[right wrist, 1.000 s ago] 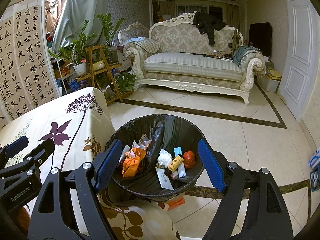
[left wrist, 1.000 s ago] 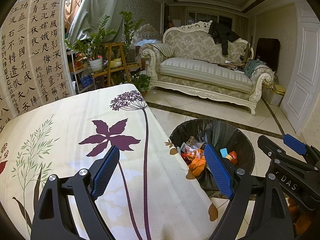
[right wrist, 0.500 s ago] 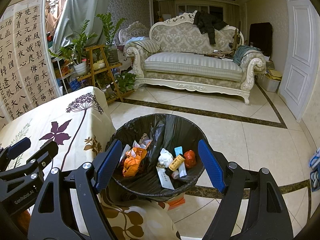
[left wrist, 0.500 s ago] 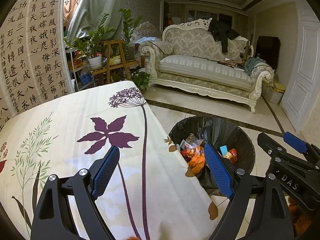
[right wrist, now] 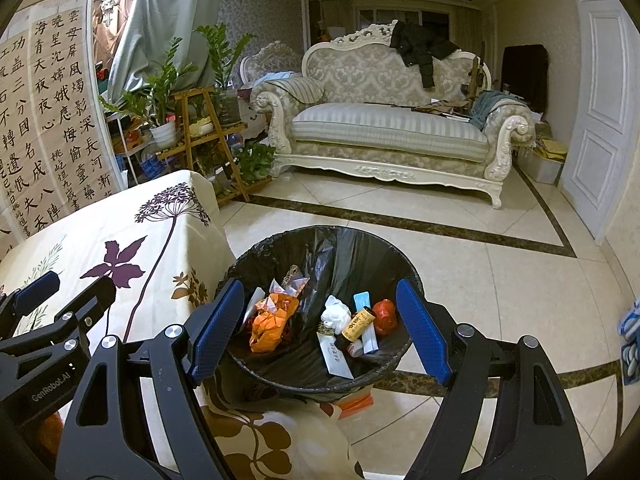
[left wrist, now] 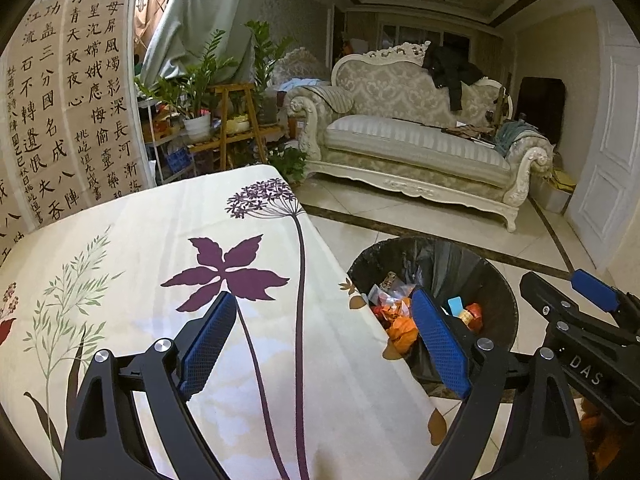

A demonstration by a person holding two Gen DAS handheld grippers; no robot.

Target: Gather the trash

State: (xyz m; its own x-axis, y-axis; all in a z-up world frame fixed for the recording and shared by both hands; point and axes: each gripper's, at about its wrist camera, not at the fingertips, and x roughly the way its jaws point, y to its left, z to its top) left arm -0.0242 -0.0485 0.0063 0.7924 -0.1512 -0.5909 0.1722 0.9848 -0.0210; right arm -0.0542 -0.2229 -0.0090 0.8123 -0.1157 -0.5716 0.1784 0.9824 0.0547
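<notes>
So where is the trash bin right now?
The trash bin stands on the tiled floor beside the cloth-covered table, centred in the right wrist view.

A floral tablecloth point(left wrist: 160, 264) covers the table; the bin point(right wrist: 360, 256) stands on tile floor point(right wrist: 500, 280).

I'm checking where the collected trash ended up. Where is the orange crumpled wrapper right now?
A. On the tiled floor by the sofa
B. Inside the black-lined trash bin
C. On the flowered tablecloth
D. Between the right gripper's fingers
B: the orange crumpled wrapper lies inside the black-lined trash bin among other scraps, while the right gripper hangs open above it, with nothing between its pads.
</notes>
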